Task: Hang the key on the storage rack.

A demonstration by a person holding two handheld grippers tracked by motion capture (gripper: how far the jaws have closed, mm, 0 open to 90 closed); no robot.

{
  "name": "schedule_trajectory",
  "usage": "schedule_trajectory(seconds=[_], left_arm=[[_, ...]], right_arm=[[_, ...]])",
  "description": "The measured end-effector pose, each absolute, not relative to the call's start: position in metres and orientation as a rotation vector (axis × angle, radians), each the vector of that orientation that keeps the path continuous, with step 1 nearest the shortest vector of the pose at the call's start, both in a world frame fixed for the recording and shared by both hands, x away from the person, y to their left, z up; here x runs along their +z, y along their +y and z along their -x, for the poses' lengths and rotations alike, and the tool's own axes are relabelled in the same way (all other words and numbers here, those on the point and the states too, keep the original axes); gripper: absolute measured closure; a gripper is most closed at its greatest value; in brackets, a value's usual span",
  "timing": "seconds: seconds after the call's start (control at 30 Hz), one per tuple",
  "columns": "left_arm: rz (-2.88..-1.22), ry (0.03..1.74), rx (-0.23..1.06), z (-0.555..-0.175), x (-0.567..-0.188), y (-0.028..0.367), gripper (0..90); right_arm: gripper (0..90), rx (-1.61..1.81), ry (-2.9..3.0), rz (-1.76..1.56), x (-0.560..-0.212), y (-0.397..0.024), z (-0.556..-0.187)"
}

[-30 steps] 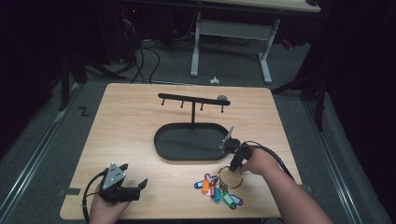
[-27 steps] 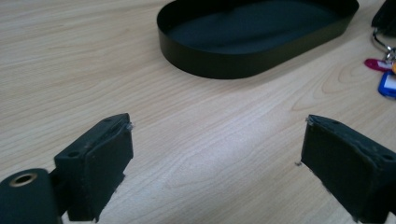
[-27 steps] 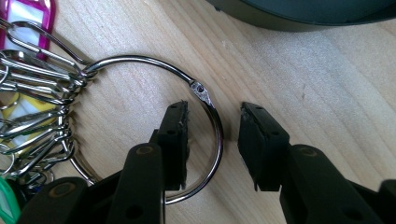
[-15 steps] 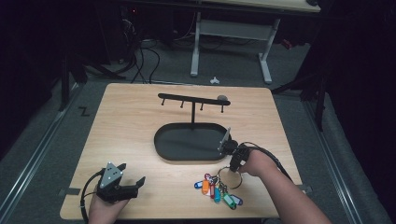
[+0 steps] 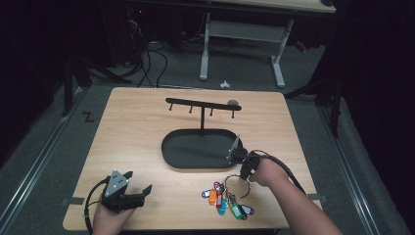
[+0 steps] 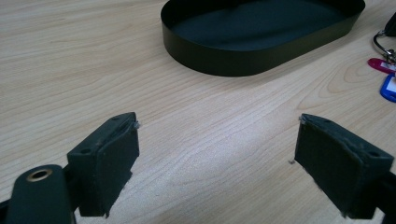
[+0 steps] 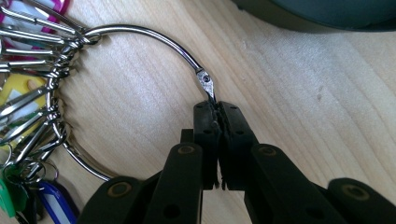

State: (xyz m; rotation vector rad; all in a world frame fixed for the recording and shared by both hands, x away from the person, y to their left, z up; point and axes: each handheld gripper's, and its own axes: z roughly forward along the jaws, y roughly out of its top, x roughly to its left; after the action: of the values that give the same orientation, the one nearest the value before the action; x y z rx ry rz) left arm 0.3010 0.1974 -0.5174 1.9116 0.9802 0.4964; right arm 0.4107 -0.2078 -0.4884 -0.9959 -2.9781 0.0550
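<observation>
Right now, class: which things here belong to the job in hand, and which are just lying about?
In the job:
- right gripper, shut on key ring
- key tags
- probably hook stand and black tray

Lying about:
- left gripper, open, idle
- floor cables

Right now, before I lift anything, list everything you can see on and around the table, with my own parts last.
Light wooden table: one, centre.
Black oval metal tray: one, mid-table.
Black T-shaped rack with pegs: one, rising from the tray's far side.
Large silver metal key ring: one, on the table near the tray's right end.
Coloured plastic key tags: several (orange, blue, green, pink), bunched on the ring, near edge.
White desk frame: one, on the floor beyond the table.
Left tool: black, open, near-left corner.
Right tool: black, shut on the ring.
</observation>
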Motion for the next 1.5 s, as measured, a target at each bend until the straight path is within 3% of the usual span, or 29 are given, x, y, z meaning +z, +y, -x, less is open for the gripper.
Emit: schedule_trajectory(seconds=[0.1,0.83,1.5], left_arm=[[-1.927,0.964,0.474,-0.302,-0.519,0.196,14.4],[-1.974,0.93,0.458,-0.302,-0.522,0.189,15.4],[-1.982,0.909,0.446,-0.3,-0.522,0.188,16.6]], right_arm=[[86.9,0.056,-2.985,0.98,-0.487,-0.208,-0.409],[87.4,-0.238,-2.982,1.104,-0.371,-0.227,-0.392],[87.3,-0.304,-3.051,1.155,-0.308,-0.227,-0.394]])
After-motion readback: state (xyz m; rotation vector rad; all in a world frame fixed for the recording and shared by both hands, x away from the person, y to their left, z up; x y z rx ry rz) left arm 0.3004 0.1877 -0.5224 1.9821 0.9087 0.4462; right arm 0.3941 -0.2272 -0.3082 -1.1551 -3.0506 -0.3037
